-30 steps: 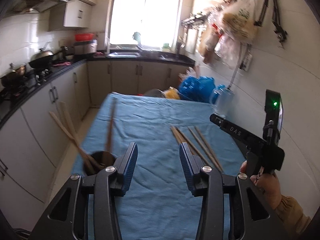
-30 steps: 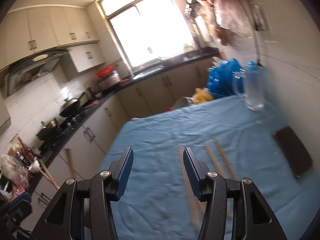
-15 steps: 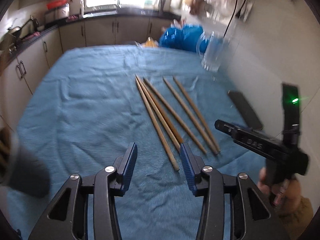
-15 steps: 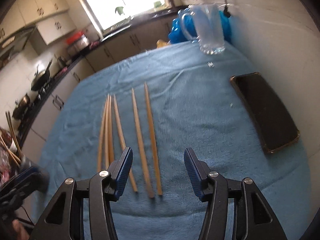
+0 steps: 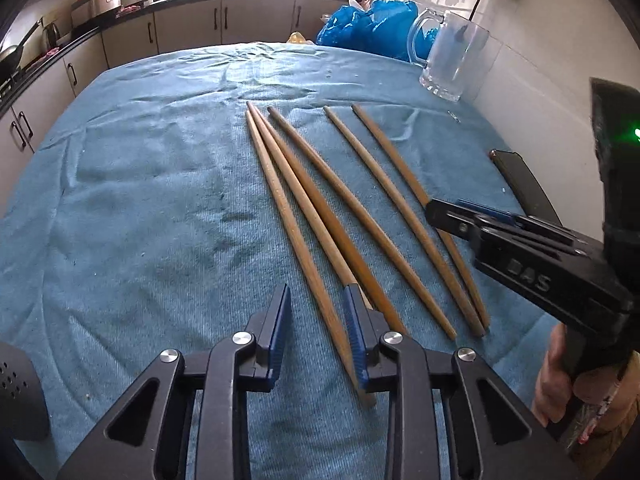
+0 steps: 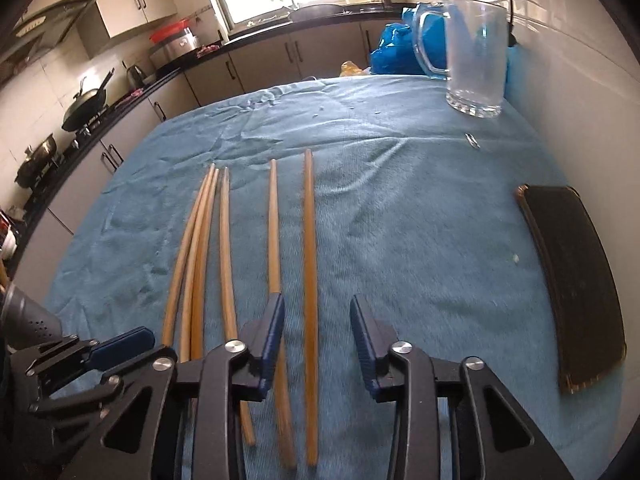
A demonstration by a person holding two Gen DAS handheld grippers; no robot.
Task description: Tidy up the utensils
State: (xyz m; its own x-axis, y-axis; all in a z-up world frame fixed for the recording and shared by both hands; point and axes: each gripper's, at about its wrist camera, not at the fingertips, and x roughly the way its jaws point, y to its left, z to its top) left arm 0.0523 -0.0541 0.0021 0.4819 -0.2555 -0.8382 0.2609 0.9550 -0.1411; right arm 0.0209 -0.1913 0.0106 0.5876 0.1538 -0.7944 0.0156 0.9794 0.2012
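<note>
Five wooden chopsticks (image 5: 320,200) lie side by side on a blue cloth (image 5: 140,184), near a glass mug (image 5: 452,56). Left gripper (image 5: 316,312) and right gripper (image 6: 316,320) each straddle one stick, jaws narrowing, pads not yet pressing.

Both hand-held grippers tilt steeply down toward the chopsticks (image 5: 304,216) on the worktop. The left hand-held gripper (image 5: 318,326) has its jaws closing, with the leftmost chopstick between its blue pads, not yet pinched. The right hand-held gripper (image 6: 318,336) sits just right of it; its jaws are closing too, with the rightmost chopstick between them and not gripped. A hand (image 5: 554,376) grips the right one's handle at the near end of the chopsticks.
</note>
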